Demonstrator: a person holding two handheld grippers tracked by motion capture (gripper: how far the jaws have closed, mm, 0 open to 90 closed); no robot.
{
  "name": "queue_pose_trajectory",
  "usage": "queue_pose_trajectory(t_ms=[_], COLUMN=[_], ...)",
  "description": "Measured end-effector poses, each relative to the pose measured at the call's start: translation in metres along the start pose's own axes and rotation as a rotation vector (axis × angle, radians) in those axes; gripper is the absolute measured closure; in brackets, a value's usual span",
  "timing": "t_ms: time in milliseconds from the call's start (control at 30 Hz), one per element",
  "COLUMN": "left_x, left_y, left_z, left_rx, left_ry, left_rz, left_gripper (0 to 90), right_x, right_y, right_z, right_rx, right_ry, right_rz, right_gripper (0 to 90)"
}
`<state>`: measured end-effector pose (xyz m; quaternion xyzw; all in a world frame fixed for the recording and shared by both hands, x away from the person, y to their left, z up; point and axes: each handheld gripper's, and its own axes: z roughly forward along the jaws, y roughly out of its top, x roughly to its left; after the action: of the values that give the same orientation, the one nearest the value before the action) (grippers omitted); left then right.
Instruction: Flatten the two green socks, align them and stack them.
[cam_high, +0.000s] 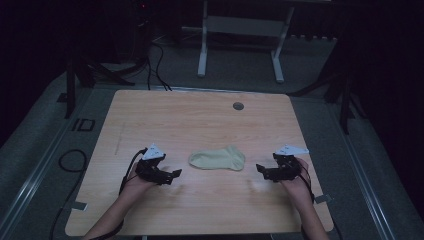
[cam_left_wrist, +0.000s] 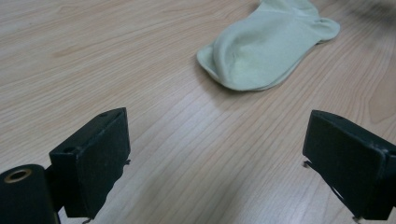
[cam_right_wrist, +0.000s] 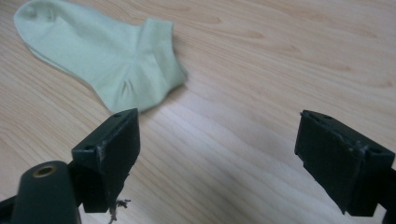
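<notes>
A pale green ankle sock (cam_high: 218, 159) lies flat on the wooden table (cam_high: 200, 120), between my two hands. My left gripper (cam_high: 176, 174) rests low on the table just left of the sock, open, jaws wide apart with nothing between them. In the left gripper view (cam_left_wrist: 217, 161) the sock's toe end (cam_left_wrist: 266, 46) lies ahead and to the right. My right gripper (cam_high: 260, 169) sits just right of the sock, open and empty too. In the right gripper view (cam_right_wrist: 219, 158) the sock's cuff end (cam_right_wrist: 112, 60) lies ahead at the upper left, near the left jaw.
A small round grey grommet (cam_high: 238, 106) sits in the table near its far edge. Beyond the table stand a white frame's legs (cam_high: 202, 50) and dark cables (cam_high: 155, 60) on a grey floor. A black cable (cam_high: 72, 160) loops at the table's left.
</notes>
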<state>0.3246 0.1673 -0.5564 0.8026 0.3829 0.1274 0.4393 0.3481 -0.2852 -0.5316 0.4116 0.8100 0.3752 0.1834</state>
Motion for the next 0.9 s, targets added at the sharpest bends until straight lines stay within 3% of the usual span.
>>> queue_pose_trajectory(t_ms=[400, 533, 900], left_x=[0.007, 0.013, 0.024], left_y=[-0.013, -0.025, -0.046], left_z=[-0.018, -0.032, -0.060], left_rx=[-0.026, -0.028, -0.062], left_ry=[0.035, 0.068, 0.136], left_rz=[-0.021, -0.035, -0.087], left_gripper=[7.3, 7.3, 7.3], right_x=[-0.016, -0.022, -0.031], right_y=[-0.028, -0.038, -0.056], right_z=[-0.013, -0.022, -0.034], right_rx=[0.009, -0.002, -0.016], right_ry=[-0.037, -0.074, -0.116], right_rz=[0.033, 0.039, 0.078], right_gripper=[12.6, 12.3, 12.1])
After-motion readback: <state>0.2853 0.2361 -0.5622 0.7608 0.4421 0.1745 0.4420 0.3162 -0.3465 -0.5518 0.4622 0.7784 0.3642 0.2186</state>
